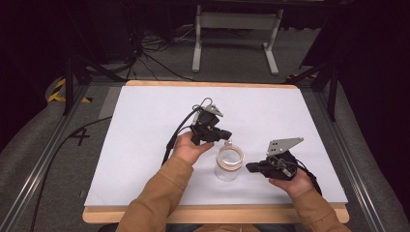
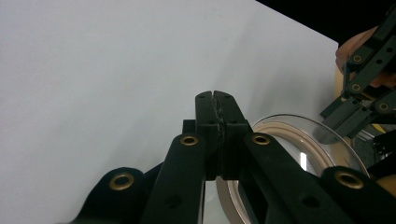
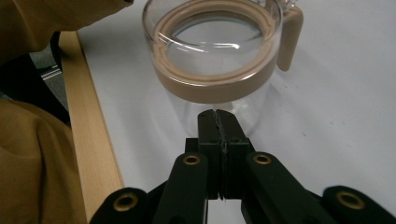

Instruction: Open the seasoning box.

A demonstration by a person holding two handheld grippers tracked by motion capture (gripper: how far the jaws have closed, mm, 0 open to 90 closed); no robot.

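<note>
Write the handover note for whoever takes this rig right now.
Left gripper: jaws shut, holding nothing, raised beside the glass jar's far-left rim.
Right gripper: jaws shut, empty, low at the jar's right side and pointing at its wall; contact cannot be told.
Glass jar: upright on the white tabletop between the grippers, near the person's edge, with a tan band at the rim and its lid seated.
Done: nothing visible on the jar.
Left: probably steady the jar with one gripper and work the lid with the other.

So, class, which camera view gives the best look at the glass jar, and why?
The right gripper view: the jar sits close and nearly whole, showing its tan rim band and clear wall. The high view shows the jar small, between both grippers. The left gripper view catches part of its rim behind the jaws.
</note>
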